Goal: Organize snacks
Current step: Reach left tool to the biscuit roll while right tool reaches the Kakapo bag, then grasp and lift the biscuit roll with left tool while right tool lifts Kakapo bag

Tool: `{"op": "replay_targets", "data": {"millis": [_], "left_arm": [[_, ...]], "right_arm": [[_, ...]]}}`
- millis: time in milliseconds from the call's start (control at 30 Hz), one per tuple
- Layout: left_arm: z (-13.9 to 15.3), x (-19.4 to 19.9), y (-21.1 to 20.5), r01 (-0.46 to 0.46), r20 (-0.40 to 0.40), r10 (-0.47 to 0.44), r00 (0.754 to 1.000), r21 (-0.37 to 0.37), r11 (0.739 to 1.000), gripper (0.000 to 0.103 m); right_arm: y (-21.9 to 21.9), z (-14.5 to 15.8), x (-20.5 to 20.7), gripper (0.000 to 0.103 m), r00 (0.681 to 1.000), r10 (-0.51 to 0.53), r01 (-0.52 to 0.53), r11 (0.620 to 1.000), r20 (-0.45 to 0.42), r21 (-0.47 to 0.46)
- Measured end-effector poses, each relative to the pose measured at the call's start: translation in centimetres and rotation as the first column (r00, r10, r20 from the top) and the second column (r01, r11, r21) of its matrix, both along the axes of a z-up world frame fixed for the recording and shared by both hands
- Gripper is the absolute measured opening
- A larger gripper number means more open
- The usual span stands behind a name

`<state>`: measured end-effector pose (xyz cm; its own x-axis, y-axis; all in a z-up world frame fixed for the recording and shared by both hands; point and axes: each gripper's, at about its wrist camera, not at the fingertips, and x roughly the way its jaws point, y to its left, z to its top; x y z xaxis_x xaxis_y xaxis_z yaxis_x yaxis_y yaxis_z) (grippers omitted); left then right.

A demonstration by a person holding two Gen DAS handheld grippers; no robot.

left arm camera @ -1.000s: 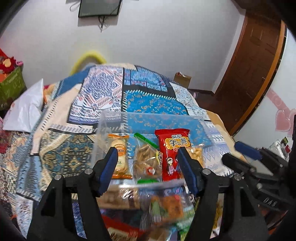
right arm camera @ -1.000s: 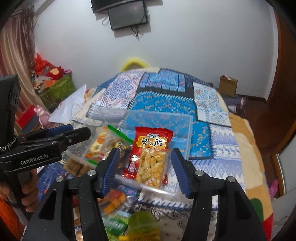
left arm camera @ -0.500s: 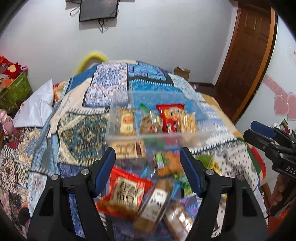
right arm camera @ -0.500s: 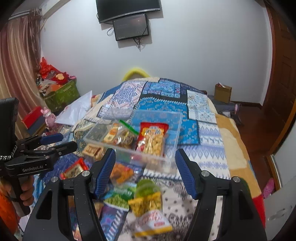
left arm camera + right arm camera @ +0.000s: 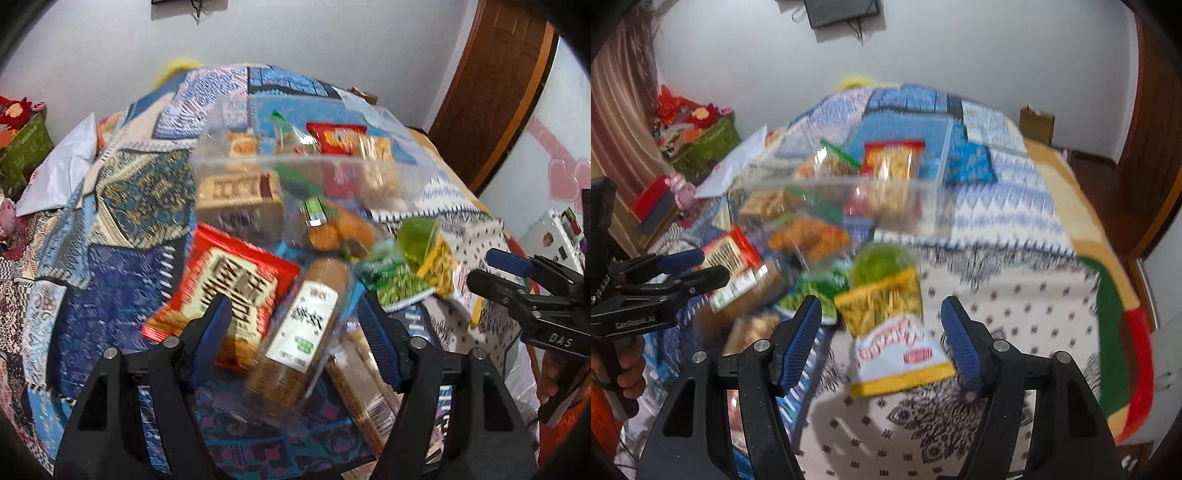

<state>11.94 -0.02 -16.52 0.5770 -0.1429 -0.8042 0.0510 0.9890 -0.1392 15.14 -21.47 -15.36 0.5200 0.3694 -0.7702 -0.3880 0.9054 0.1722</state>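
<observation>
Snacks (image 5: 236, 284) lie heaped on the quilt (image 5: 122, 192) just before the clear bin (image 5: 295, 162), which seems part filled through blur; my left tongs (image 5: 293, 314) gape wide over them; my right tongs (image 5: 881, 317) likewise, empty.

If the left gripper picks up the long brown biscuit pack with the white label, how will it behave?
The biscuit pack looks like a stiff tube, so it probably holds its shape. Its clear glossy wrap may slip. Being rounded, it might roll if pushed sideways. The biscuits could crack if squeezed hard.
</observation>
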Motion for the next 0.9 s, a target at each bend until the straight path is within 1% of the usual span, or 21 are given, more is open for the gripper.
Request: {"op": "replay_targets", "data": {"millis": [100,200,467,600,667,700,733,800,900], "left_arm": [[-1.0,0.1,-0.5,0.028,-0.026,-0.028,0.999,-0.006,1.0,0.057],[-1.8,0.5,-0.6,0.038,-0.055,-0.039,0.998,-0.019,0.999,0.053],[-3.1,1.9,-1.6,0.067,-0.078,-0.067,0.995,-0.002,0.998,0.053],[-3.5,2.3,-2.1,0.076,-0.073,-0.075,0.995,0.021,0.997,0.053],[-3.6,2.2,-2.2,0.081,-0.069,-0.079,0.995,0.028,0.996,0.053],[-3.5,2.1,-2.2,0.087,-0.068,-0.084,0.994,0.031,0.996,0.049],[-3.5,2.0,-2.2,0.089,-0.069,-0.086,0.994,0.038,0.995,0.044],[-3.8,1.7,-2.1,0.1,-0.086,-0.098,0.991,0.019,0.995,0.039],[-3.7,1.2,-1.8,0.101,-0.086,-0.1,0.991,0.008,0.995,0.038]], "right_arm": [[-0.1,-1.4,-0.1,0.064,0.999,0.0,0.0,1.0,-0.035,-0.012],[-0.3,-2.3,0.0,0.064,0.998,-0.001,0.001,1.0,-0.063,-0.013],[-0.3,-3.6,0.6,0.064,0.996,-0.005,0.005,1.0,-0.092,-0.007],[0.1,-3.9,0.6,0.065,0.996,0.0,-0.001,1.0,-0.085,-0.015],[0.3,-3.9,0.5,0.062,0.997,-0.001,-0.001,1.0,-0.076,-0.02],[0.3,-3.8,0.4,0.058,0.997,0.0,-0.001,1.0,-0.074,-0.018],[0.3,-3.8,0.4,0.058,0.997,-0.001,0.0,1.0,-0.073,-0.014],[0.1,-3.8,0.3,0.054,0.997,-0.005,0.005,1.0,-0.076,0.002],[-0.3,-3.6,0.1,0.052,0.997,-0.012,0.014,1.0,-0.08,0.024]]}}
